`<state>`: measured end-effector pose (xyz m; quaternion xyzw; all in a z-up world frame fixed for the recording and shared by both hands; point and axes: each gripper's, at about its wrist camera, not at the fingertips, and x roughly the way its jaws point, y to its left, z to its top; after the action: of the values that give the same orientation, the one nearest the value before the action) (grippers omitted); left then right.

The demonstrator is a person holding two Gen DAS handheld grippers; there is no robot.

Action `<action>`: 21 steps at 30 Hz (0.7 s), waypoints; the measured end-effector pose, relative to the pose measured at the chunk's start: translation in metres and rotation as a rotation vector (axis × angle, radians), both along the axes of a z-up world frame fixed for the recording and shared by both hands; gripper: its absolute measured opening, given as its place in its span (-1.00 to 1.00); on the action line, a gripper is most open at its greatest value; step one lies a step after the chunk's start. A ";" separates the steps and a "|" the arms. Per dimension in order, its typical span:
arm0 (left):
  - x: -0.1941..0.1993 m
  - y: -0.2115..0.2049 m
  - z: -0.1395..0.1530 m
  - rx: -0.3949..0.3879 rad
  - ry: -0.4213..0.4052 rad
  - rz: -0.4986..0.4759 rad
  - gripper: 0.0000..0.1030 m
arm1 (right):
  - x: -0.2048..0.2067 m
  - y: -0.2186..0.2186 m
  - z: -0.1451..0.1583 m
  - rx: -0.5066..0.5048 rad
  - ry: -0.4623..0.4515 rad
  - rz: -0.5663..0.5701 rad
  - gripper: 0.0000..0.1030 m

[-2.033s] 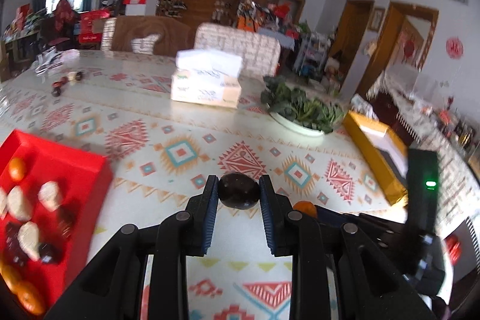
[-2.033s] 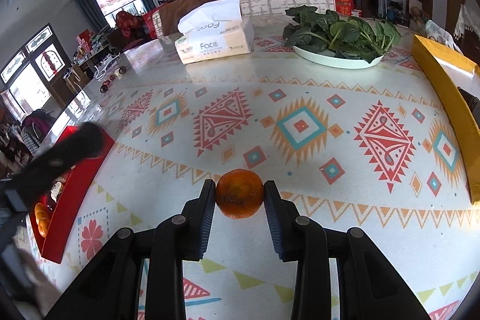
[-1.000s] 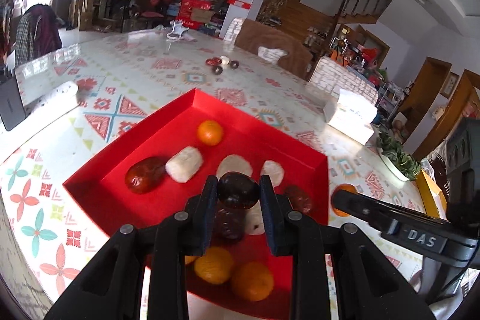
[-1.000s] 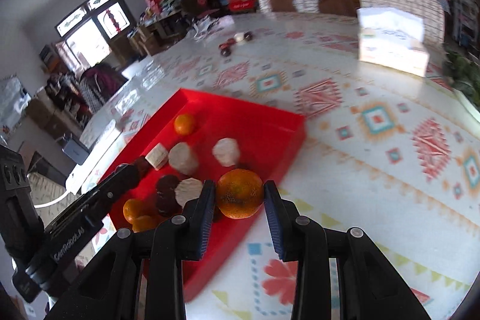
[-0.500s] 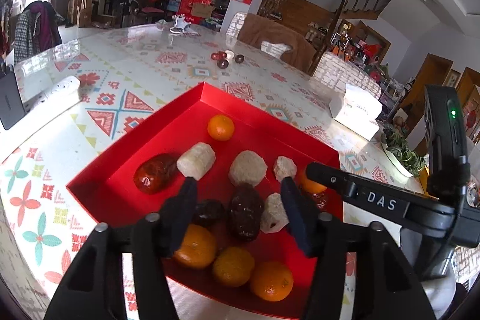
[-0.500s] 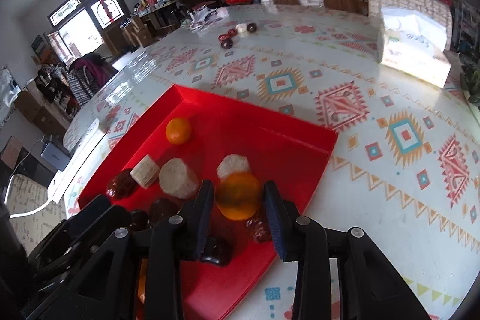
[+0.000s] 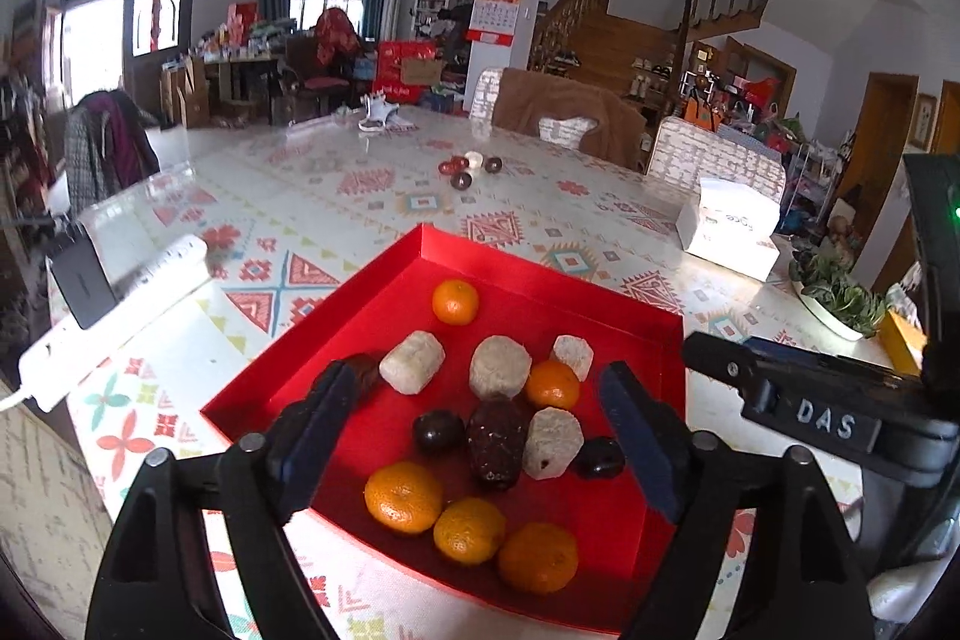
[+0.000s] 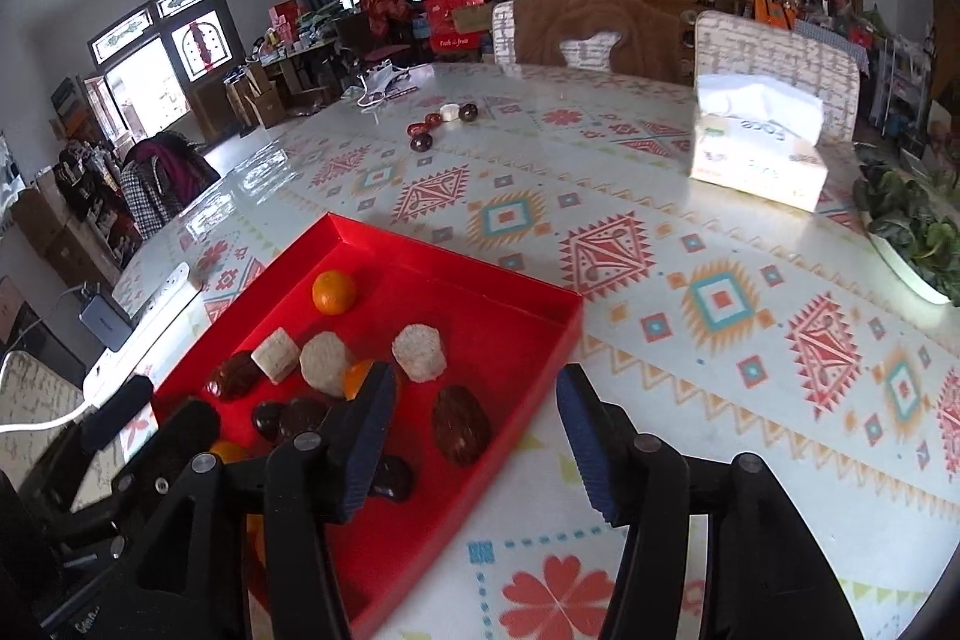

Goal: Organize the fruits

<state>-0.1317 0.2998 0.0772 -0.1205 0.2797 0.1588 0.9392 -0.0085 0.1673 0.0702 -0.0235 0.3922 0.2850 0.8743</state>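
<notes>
A red tray (image 7: 624, 307) (image 8: 480, 274) on the patterned table holds several oranges, pale peeled pieces and dark fruits. My left gripper (image 7: 483, 436) is open and empty above the tray's near part; a dark round fruit (image 7: 438, 431) lies between its fingers. My right gripper (image 8: 474, 427) is open and empty over the tray's right edge. An orange (image 8: 357, 378) lies by its left finger, also seen in the left wrist view (image 7: 552, 384). The right gripper's body (image 7: 804, 412) shows at the right of the left wrist view.
A few small fruits (image 7: 468, 169) (image 8: 441, 121) lie far back on the table. A tissue box (image 8: 759, 148), a plate of greens (image 8: 912, 232), a yellow box (image 7: 900, 340) and a white power strip (image 7: 114, 310) also stand on the table.
Both grippers carried fruit to the red tray and opened. The dark fruit and the orange now lie in the tray, and both grippers have pulled back a little.
</notes>
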 end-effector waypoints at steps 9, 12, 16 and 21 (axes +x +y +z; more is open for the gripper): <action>-0.001 -0.028 0.008 0.044 0.012 -0.034 0.69 | -0.024 -0.032 0.005 0.028 -0.018 -0.023 0.30; -0.003 -0.038 0.013 0.061 0.007 -0.036 0.70 | -0.031 -0.045 0.007 0.032 -0.035 -0.035 0.34; -0.007 -0.051 0.018 0.089 -0.001 -0.033 0.72 | -0.038 -0.064 0.006 0.030 -0.059 -0.059 0.37; -0.013 -0.068 0.025 0.125 -0.026 -0.012 0.75 | -0.042 -0.089 -0.002 0.038 -0.050 -0.095 0.39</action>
<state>-0.1450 0.2315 0.1023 -0.0620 0.2575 0.1689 0.9494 -0.0508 0.0781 0.0686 0.0048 0.3654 0.2501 0.8966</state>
